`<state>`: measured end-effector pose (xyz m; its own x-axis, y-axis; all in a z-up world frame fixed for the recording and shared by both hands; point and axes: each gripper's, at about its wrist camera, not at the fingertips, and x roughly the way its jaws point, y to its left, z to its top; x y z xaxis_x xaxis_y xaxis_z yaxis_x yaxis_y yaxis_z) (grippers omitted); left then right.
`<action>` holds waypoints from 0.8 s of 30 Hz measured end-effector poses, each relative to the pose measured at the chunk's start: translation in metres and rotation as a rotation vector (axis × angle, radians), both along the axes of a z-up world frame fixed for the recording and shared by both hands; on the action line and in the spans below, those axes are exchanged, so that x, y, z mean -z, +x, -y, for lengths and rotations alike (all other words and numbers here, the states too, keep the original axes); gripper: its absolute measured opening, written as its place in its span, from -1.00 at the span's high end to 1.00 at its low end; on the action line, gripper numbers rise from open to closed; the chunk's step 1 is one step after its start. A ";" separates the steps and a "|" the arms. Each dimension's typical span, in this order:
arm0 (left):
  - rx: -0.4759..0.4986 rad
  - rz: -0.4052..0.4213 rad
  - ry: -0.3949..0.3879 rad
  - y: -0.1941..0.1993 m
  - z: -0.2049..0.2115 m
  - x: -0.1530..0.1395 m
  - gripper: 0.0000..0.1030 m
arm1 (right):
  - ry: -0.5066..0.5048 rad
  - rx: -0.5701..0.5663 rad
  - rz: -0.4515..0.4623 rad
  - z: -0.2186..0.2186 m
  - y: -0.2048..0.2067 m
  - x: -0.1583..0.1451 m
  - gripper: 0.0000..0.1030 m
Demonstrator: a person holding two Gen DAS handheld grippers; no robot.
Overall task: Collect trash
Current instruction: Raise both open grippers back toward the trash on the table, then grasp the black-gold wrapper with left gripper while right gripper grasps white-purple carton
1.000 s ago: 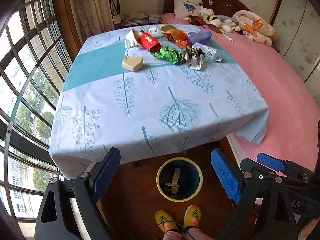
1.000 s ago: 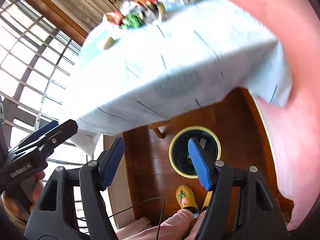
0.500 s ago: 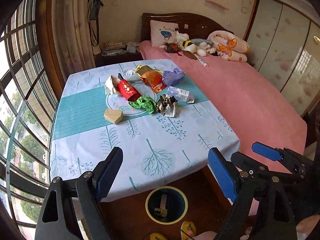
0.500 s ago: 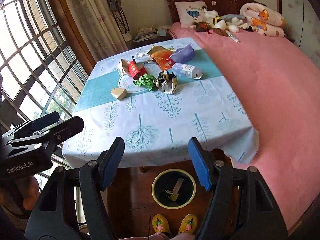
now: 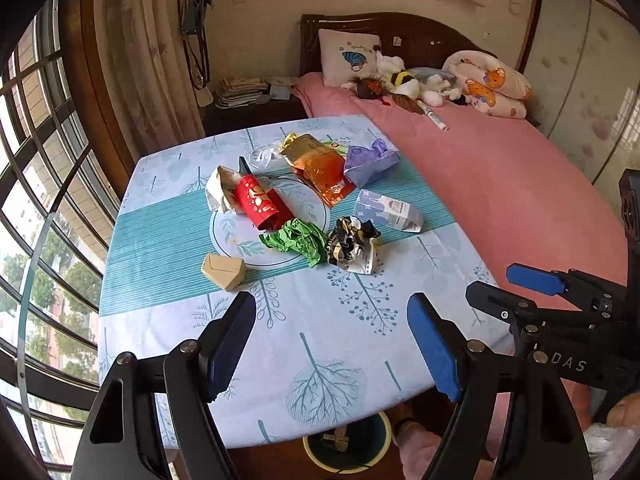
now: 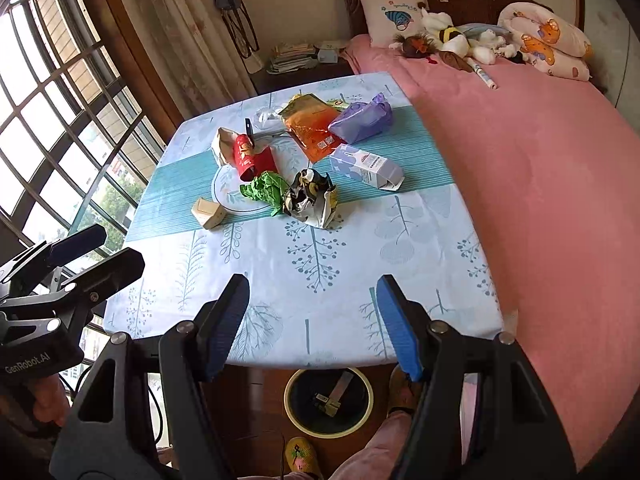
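A little trash already lies in the bin [image 6: 329, 402] on the floor, under the near edge of the surface [image 6: 320, 280]. Most is left: a pile of wrappers [image 5: 308, 204] far beyond the bin. The left tongs [image 5: 332, 344] have just been closing a bit, holding nothing; the right tongs [image 6: 312, 326] gape wide, holding nothing.

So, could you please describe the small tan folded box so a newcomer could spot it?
Start at the leaf-print tablecloth with its teal stripe. The trash sits mid-table; the tan cardboard box lies apart at its window-side near corner, the only plain, uncrumpled piece.
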<state>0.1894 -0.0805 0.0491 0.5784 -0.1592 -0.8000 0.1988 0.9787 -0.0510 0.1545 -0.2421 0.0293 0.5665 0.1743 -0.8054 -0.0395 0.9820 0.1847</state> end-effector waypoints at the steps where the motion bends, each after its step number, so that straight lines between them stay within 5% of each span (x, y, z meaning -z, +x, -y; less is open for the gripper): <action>1: -0.032 -0.016 0.004 0.015 0.006 0.006 -0.55 | 0.000 -0.018 -0.007 0.006 0.015 0.004 -0.24; 11: -0.252 -0.253 -0.073 0.131 0.053 0.080 -0.55 | -0.066 -0.227 -0.092 0.068 0.167 0.058 -0.22; 19: -0.345 -0.303 -0.040 0.163 0.070 0.115 -0.55 | -0.118 -0.381 -0.177 0.066 0.244 0.122 -0.10; 24: -0.340 -0.307 -0.019 0.173 0.077 0.125 -0.52 | -0.132 -0.447 -0.219 0.049 0.265 0.156 0.14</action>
